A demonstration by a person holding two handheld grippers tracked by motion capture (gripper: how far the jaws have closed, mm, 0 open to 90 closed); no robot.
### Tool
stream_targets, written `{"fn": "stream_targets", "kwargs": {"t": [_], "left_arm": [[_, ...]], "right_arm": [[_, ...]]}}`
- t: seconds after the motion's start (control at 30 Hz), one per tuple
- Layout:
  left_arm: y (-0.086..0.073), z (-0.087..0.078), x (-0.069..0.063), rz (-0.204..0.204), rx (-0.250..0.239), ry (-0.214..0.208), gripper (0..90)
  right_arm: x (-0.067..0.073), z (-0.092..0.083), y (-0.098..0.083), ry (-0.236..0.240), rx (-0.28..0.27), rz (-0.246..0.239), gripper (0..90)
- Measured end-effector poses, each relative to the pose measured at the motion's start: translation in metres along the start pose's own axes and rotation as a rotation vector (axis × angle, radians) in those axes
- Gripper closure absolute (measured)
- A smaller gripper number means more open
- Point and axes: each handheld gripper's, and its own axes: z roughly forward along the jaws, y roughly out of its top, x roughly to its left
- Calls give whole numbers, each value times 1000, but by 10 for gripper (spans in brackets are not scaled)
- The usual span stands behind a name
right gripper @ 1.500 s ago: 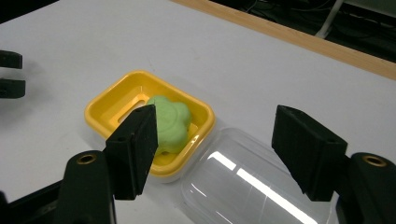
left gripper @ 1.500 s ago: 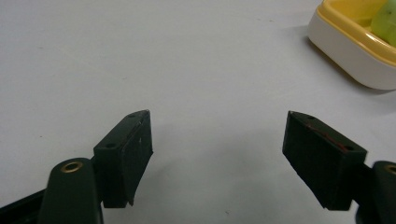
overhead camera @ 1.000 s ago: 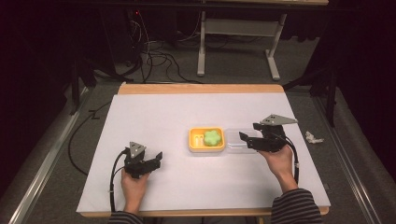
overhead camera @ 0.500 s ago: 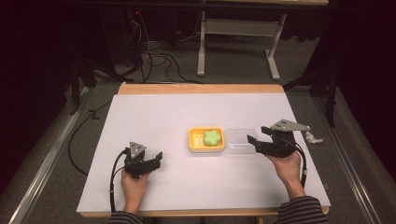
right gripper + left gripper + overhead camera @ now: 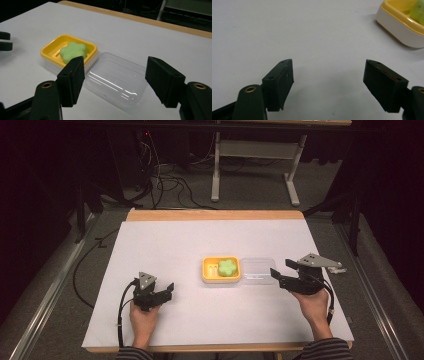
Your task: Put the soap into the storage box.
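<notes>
Yellow plastic marks the landmark: a soap dish (image 5: 221, 269) sits near the middle of the white surface (image 5: 200, 320), holding a green flower-shaped soap (image 5: 228, 266). In the high view a clear lid (image 5: 257, 270) lies flat on the surface, touching the dish's right-hand side, and the right claw (image 5: 274, 274) hovers at the lid's far edge from the dish, held in the person's right hand (image 5: 312, 302), its jaws apart with nothing between them. The right gripper view adds detail that the high view lacks: the clear lid (image 5: 116, 78) lies open side down with ribbed lines and glare on it, just past the two spread black jaws, and the yellow soap dish (image 5: 53, 48) with its soap (image 5: 73, 52) sits beyond the lid, its white underside faintly visible. Well to the left of the dish in the high view, the left claw (image 5: 169, 290) rests low over the surface in the left hand (image 5: 144, 320), pointing toward the dish. The left gripper view shows its jaws spread wide over bare white surface, empty, with a corner of the dish (image 5: 398, 23) and a sliver of green soap (image 5: 418, 11) at the upper right.
</notes>
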Motion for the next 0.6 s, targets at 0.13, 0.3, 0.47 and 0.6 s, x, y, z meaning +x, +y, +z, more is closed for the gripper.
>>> {"fn": "stream_targets", "kwargs": {"t": [0.13,0.3,0.47,0.6], "left_arm": [[0,0,0,2,2,0,249],[0,0,0,-1,-2,-3,249],[0,0,0,3,0,-3,248],[0,0,0,4,-1,-4,249]], "right_arm": [[1,-4,-3,-2,-8,2,327],[2,-9,-7,-4,-15,0,328],[2,-10,-13,-7,-6,8,329],[2,-10,-17,-9,-5,14,329]]}}
